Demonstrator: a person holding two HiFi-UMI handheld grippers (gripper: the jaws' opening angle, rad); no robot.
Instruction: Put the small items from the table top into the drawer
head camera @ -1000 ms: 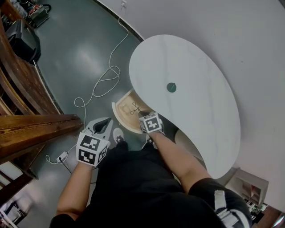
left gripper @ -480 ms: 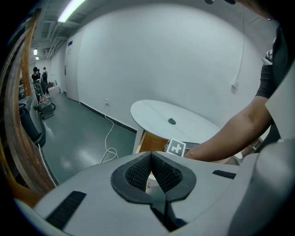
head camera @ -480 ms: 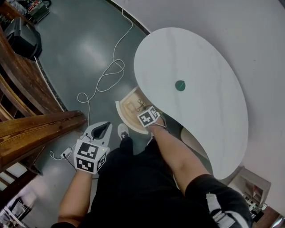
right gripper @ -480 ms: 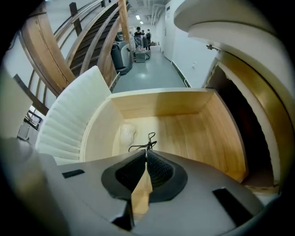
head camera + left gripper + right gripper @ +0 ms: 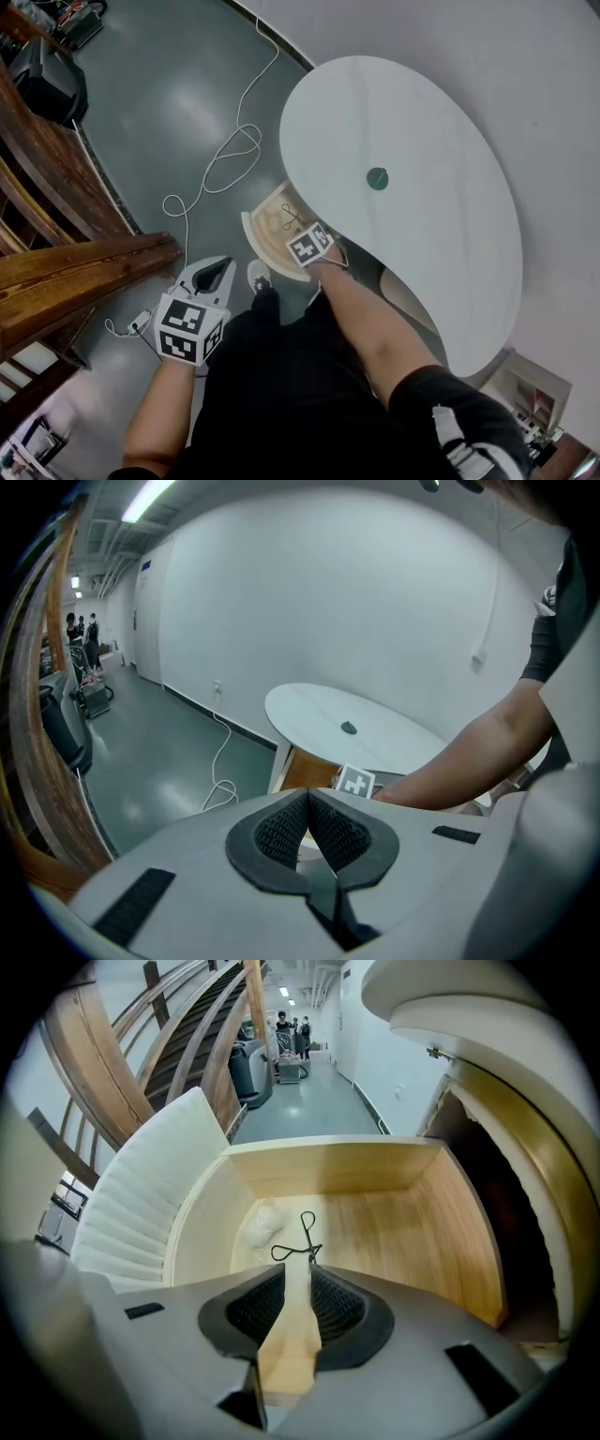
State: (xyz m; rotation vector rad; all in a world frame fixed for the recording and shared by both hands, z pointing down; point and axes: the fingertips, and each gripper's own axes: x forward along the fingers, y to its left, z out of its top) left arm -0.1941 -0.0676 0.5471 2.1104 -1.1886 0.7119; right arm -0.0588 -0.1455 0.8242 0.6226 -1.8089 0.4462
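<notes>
A white oval worktop [image 5: 441,131] stood above an open wooden drawer [image 5: 412,1232], where the right claw [image 5: 298,1283], jaws just opened partway with nothing between them, pointed down at a thin black looped tool [image 5: 300,1241] lying just ahead, lengthwise away from its tips, while the closed, empty left claw [image 5: 307,832] hung farther from the small green piece [image 5: 377,178] up on the worktop.

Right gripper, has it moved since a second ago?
Yes. The right gripper has sunk toward the open drawer, closer to the black wire clip lying in it. Its jaws have just been opening; nothing is between them.
</notes>
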